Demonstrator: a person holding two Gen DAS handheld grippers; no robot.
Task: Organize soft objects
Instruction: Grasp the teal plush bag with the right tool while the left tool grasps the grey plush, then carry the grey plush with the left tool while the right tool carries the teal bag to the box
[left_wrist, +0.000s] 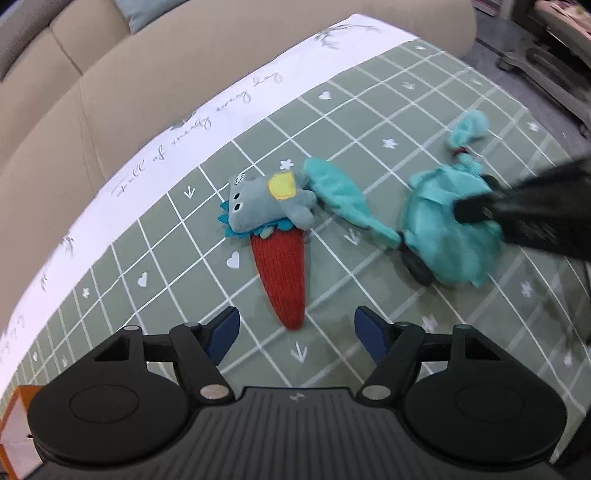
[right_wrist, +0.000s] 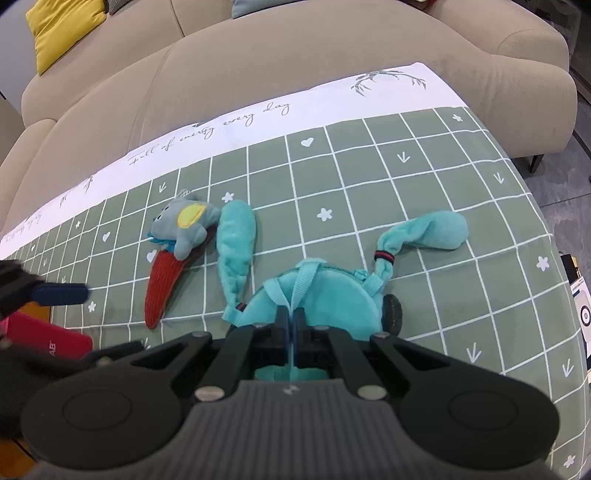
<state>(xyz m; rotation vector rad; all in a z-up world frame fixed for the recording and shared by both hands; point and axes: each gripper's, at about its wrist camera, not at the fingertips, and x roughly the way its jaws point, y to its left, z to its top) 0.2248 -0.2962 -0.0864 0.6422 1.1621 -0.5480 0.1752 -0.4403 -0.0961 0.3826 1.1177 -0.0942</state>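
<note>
Gridded green cloth (right_wrist: 369, 192); right hand-held gripper (right_wrist: 294, 325) pinching fleecy teal backpack's (right_wrist: 332, 291) strap, left hand-held gripper (left_wrist: 295, 328) wide.

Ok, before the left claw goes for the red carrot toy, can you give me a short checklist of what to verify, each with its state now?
1. Left claw is open and empty: ok.
2. Red carrot toy lies flat on the checked cloth, its tip between the open fingers: ok.
3. Carrot is free to lift: not ok, the grey dinosaur plush rests on its wide end.
4. Right claw is shut on the teal plush bag, by a strap: ok.
5. Bag's long ear is clear of the dinosaur: cannot tell, they look touching.
</note>
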